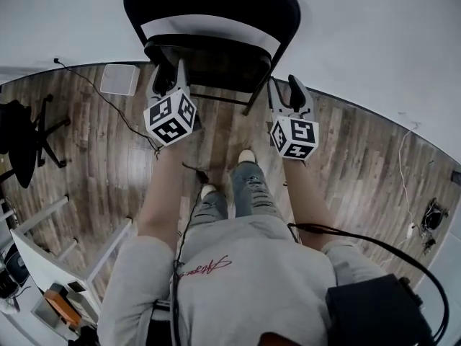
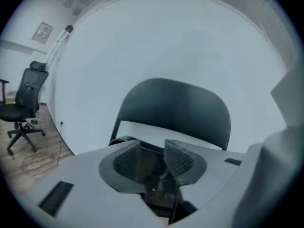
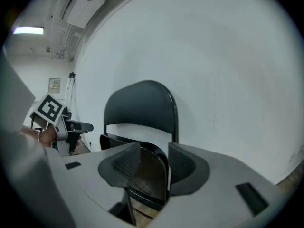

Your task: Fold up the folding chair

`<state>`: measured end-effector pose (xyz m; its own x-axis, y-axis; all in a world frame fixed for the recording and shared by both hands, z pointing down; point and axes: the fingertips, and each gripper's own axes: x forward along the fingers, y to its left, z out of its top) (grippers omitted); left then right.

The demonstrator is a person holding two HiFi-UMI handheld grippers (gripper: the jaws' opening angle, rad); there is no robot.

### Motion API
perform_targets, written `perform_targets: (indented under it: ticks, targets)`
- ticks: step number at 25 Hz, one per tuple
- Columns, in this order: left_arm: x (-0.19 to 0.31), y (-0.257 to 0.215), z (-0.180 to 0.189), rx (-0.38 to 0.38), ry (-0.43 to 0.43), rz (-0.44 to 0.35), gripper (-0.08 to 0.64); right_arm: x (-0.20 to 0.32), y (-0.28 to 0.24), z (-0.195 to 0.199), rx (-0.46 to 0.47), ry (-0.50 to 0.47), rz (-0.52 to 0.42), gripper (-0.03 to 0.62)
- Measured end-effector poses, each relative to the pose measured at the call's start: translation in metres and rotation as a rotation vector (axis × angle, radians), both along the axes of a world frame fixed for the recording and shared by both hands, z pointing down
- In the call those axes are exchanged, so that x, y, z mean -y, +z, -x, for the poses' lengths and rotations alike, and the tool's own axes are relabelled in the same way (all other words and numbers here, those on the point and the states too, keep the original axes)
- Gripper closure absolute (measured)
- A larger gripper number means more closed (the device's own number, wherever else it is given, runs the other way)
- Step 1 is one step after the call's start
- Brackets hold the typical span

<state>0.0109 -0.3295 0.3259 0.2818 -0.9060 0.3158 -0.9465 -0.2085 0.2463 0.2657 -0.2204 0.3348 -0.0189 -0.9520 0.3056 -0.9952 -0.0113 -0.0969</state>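
A black folding chair (image 1: pixel 209 6) stands against the white wall, its seat (image 1: pixel 209 62) tipped up toward the backrest. My left gripper (image 1: pixel 167 74) is at the seat's left edge, my right gripper (image 1: pixel 287 91) beside the chair's right frame. In the left gripper view the left gripper (image 2: pixel 152 151) is open, and the chair (image 2: pixel 175 103) shows beyond the gap with nothing pressed between the pads. In the right gripper view the right gripper (image 3: pixel 154 151) is open too; the seat's edge (image 3: pixel 164 175) shows through the gap, past the pads. The left gripper (image 3: pixel 61 120) appears there at the left.
A black office chair (image 1: pixel 21 135) stands at the left on the wood floor, with a white box (image 1: pixel 120 78) and a cable near the wall. A white desk frame (image 1: pixel 50 265) is at lower left. The person's feet (image 1: pixel 245 157) are just before the chair.
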Motion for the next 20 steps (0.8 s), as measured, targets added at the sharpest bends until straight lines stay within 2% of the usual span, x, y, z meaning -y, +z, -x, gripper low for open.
perform_targets:
  ticks: [1,2,3,5,8,11,15,17,20]
  targets:
    - [-0.016,-0.014,0.006,-0.024,-0.032,-0.032,0.446,-0.011,-0.015,0.014,-0.003,-0.030,-0.027,0.455]
    - [-0.033,-0.028,0.009,-0.050,-0.051,-0.056,0.515,-0.022,-0.032,0.030,-0.001,-0.063,-0.060,0.564]
    - [-0.050,-0.040,0.008,-0.079,-0.040,-0.070,0.517,-0.033,-0.051,0.047,0.006,-0.102,-0.095,0.565]
    - [-0.086,-0.063,-0.005,-0.137,0.060,-0.072,0.528,-0.055,-0.087,0.083,0.016,-0.192,-0.159,0.571]
    - [-0.142,-0.100,-0.017,-0.153,0.215,-0.116,0.535,-0.090,-0.132,0.125,0.010,-0.276,-0.217,0.574]
    - [-0.185,-0.138,-0.018,-0.126,0.299,-0.197,0.541,-0.122,-0.161,0.143,0.039,-0.260,-0.253,0.574]
    - [-0.240,-0.165,-0.023,-0.079,0.404,-0.282,0.541,-0.170,-0.183,0.151,0.027,-0.183,-0.290,0.574]
    - [-0.264,-0.170,-0.020,-0.080,0.435,-0.290,0.541,-0.192,-0.189,0.155,0.038,-0.153,-0.303,0.574]
    - [-0.290,-0.174,-0.011,-0.100,0.437,-0.271,0.541,-0.218,-0.199,0.162,0.022,-0.153,-0.310,0.574]
